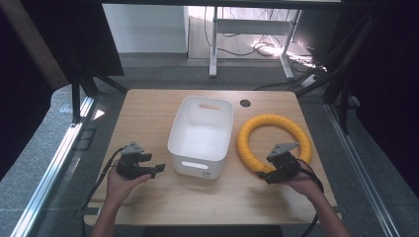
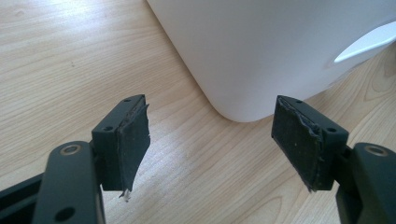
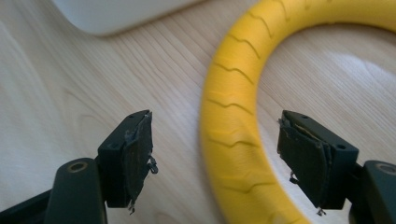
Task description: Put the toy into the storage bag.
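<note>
**Wooden counter, yellow ring between spread fingers**

Pale wood grain runs under everything on this counter (image 1: 148, 106), seen from the high view with a grey floor around it. Close in, the right gripper (image 3: 215, 158) has its two black fingers (image 3: 135, 154) spread wide, and the near arc of the yellow ring (image 3: 233, 116) passes between them without either worn pad pressing on it. That ring lies flat on the counter's right side, just beside the white bin (image 1: 201, 134), with the right gripper (image 1: 277, 165) at its near edge in the person's right hand (image 1: 302, 183). Across the counter, the left gripper (image 2: 212, 140) also has its fingers (image 2: 133, 140) wide apart with nothing between them but bare wood; a rounded near corner of the white bin (image 2: 261, 56) stands just beyond the tips, not touched. From above, the left gripper (image 1: 148, 167) sits low by the bin's near left corner, held in the left hand (image 1: 121, 185). The bin stands upright at the counter's middle.
</note>
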Motion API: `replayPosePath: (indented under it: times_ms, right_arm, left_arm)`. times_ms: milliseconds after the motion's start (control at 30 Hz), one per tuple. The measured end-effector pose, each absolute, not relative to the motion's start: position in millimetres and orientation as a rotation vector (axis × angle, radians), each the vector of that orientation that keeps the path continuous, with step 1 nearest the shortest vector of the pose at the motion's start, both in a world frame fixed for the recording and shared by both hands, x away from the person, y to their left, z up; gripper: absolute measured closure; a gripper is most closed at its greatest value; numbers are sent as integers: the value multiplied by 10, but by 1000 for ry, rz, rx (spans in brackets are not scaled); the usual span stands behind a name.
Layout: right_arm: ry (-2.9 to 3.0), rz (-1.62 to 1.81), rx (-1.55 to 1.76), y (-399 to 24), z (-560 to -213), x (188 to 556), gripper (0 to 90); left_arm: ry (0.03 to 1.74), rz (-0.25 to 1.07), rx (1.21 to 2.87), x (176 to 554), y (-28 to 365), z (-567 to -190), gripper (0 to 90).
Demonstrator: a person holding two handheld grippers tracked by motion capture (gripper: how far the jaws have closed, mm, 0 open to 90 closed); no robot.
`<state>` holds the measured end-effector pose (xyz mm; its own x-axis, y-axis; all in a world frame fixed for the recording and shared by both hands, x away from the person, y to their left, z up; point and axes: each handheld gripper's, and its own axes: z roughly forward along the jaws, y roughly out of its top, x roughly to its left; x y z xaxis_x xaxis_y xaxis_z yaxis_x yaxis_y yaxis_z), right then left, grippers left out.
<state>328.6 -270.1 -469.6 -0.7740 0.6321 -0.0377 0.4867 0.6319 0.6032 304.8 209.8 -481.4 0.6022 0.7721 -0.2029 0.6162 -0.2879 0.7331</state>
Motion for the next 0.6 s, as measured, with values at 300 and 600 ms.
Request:
replayPosePath:
  times_ms: [300, 600]
  right_arm:
    - [2792, 568, 890, -2515, -4774, 3674, 283]
    - [2916, 347, 852, -2320, -4948, 3836, 347]
  left_arm:
    - [1099, 235, 2021, 3045, 2085, -4825, 276]
    - [1096, 231, 2030, 3048, 2068, -4839, 272]
